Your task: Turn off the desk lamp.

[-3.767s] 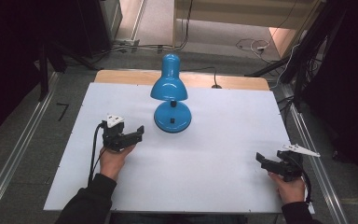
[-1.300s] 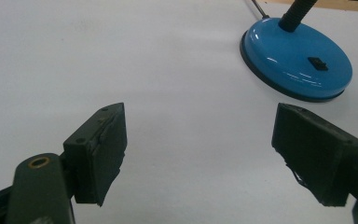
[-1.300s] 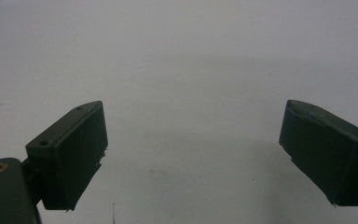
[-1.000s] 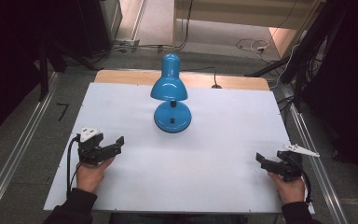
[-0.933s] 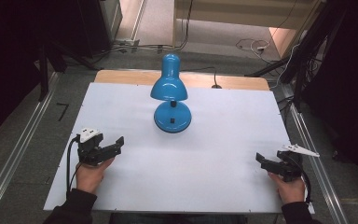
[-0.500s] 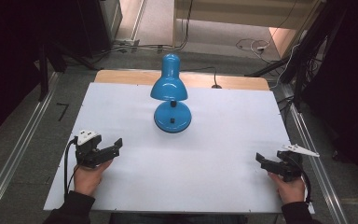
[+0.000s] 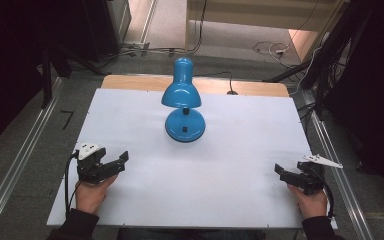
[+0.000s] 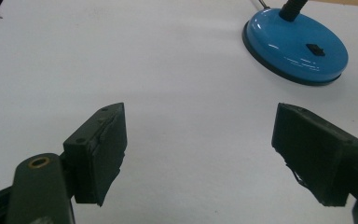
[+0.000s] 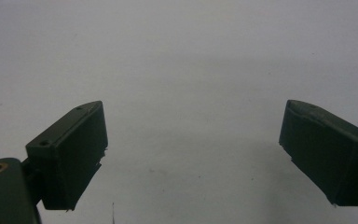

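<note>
A blue desk lamp (image 7: 182, 102) stands at the middle back of the white table (image 7: 230, 150), its shade bent forward over its round base (image 8: 296, 46). A black switch sits on top of that base. My left gripper (image 7: 120, 161) rests at the table's front left, open, with nothing between its jaws, and points toward the lamp. In the left gripper view my left gripper (image 8: 200, 149) has the base ahead and to the right. My right gripper (image 7: 280, 171) lies at the front right edge, open and holding nothing, and from its own camera my right gripper (image 9: 193, 154) looks onto bare white tabletop.
The lamp's cord (image 7: 228, 82) runs off the wooden back edge (image 7: 130, 82) of the table. Metal rails (image 7: 17, 165) flank the table on both sides. Cables lie on the floor beyond the table.
My left gripper has drawn back from near the lamp toward the table's front left corner. The right gripper and the lamp have stayed where they were.
</note>
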Available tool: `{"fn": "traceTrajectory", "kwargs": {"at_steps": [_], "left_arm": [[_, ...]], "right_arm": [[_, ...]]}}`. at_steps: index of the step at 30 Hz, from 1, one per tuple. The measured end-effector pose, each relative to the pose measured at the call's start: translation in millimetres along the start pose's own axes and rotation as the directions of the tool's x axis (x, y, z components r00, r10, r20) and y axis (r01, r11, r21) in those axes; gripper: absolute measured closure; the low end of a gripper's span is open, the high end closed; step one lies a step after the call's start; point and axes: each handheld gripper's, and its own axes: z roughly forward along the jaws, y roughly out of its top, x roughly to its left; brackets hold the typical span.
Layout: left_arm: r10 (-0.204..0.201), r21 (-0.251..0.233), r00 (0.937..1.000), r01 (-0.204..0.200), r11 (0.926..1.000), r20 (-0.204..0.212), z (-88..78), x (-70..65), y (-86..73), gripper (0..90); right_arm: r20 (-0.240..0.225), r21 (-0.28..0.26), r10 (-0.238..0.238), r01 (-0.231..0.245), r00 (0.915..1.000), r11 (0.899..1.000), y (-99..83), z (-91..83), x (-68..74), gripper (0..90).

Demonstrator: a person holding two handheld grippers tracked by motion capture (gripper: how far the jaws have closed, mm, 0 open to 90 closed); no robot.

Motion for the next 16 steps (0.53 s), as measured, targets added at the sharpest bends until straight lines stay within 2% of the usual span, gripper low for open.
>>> {"fn": "traceTrajectory", "kwargs": {"at_steps": [12, 16], "left_arm": [[-0.012, 0.006, 0.9999, 0.012, 0.9999, -0.003, -9.4, 6.7, -7.8, 18.6], [-0.022, 0.031, 0.9997, 0.022, 0.9993, -0.012, -6.6, 11.5, -14.7, 15.9]], "right_arm": [[0.003, 0.006, 0.000, 0.000, 1.0000, 1.000, -0.4, 0.7, 0.3, 6.5], [0.002, 0.009, 0.001, -0.001, 1.0000, 1.000, -0.6, 1.4, -0.1, 6.5]]}}
